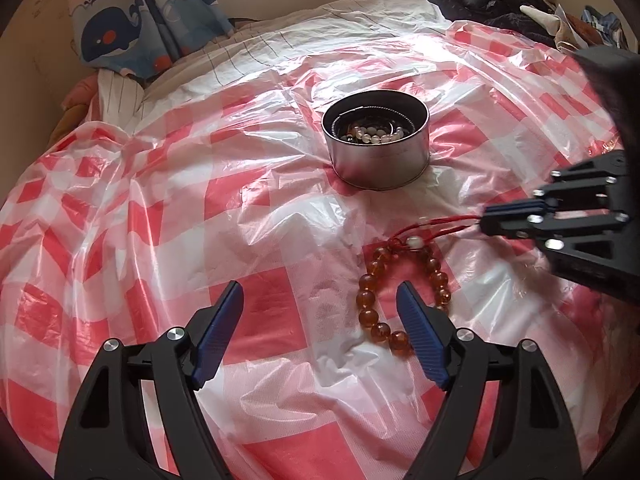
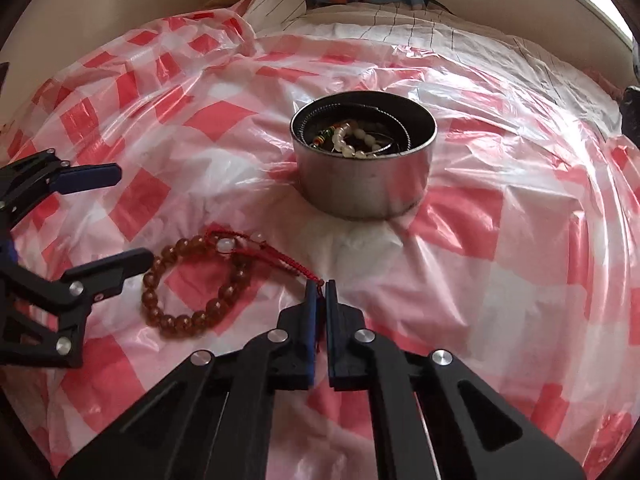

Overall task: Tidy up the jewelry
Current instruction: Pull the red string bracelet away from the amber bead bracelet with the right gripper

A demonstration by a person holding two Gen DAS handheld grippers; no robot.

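An amber bead bracelet (image 1: pixel 366 298) (image 2: pixel 180 320) lies flat on the checked plastic sheet. Its red braided cord (image 1: pixel 448 226) (image 2: pixel 280 258) runs off to the side. My right gripper (image 2: pixel 320 284) (image 1: pixel 486 222) is shut on the end of that cord, low over the sheet. My left gripper (image 1: pixel 320 292) (image 2: pixel 134 216) stands open with nothing between its fingers, and its right finger is beside the bracelet's beads. Beyond both sits a round metal tin (image 1: pixel 376 160) (image 2: pixel 360 192), open on top and holding white beads, a chain and other jewelry.
A crinkled red-and-white checked plastic sheet (image 1: pixel 260 300) covers a bed with a striped white cover (image 1: pixel 248 52). A whale-print cloth (image 1: pixel 120 24) lies at the back left. Dark clothes (image 1: pixel 488 0) are piled at the back right.
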